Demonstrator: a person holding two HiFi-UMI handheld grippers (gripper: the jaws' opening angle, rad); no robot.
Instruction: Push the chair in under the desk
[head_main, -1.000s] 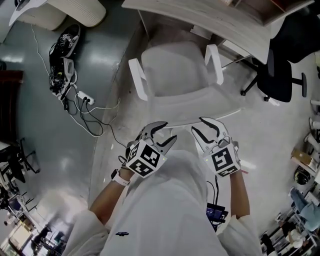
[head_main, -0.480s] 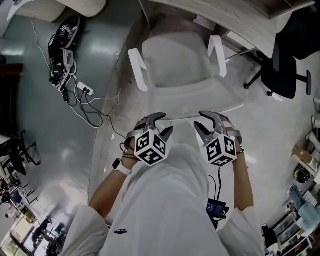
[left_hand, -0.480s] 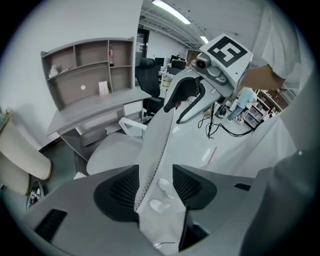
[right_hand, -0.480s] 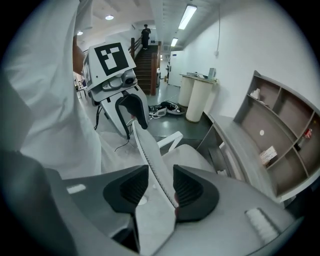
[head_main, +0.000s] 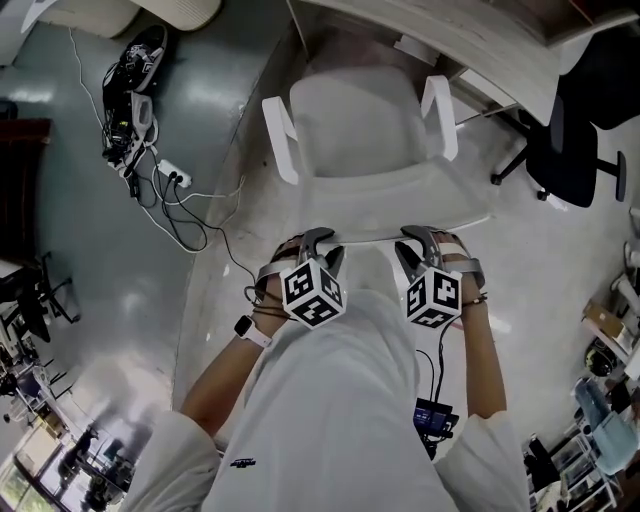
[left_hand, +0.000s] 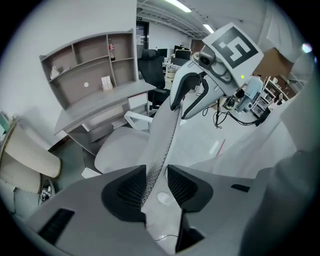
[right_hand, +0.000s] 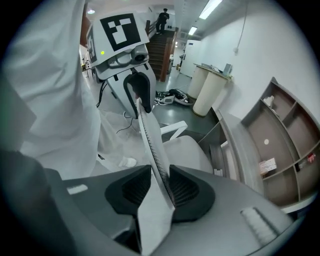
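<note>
Gripping is what is going on just now: the person is standing right behind the white chair (head_main: 360, 130) and setting both tools over the top edge of its backrest (head_main: 400, 205). The chair is sitting in front of the desk (head_main: 450, 35) and facing it. Most of the seat and both armrests are out over open floor, so to my eye the push itself is not yet begun.

The left gripper (head_main: 328, 246) is straddling the rim toward the backrest's left side. Its jaws have just been closing, and in the left gripper view the mesh edge is lying against one pad while a thin gap is showing at the other, so it is not quite pinching. The right gripper (head_main: 409, 245) is sitting just along the same rim. Its jaws have also just been closing, and in its own view both pads are looking pressed onto the edge, so it is pinching the backrest.

As I judge it, the next move is calling for the left jaws to finish taking hold. Then both hands should be driving forward evenly, so the chair is travelling straight and its armrests are passing beneath the desktop rather than striking its edge.
</note>
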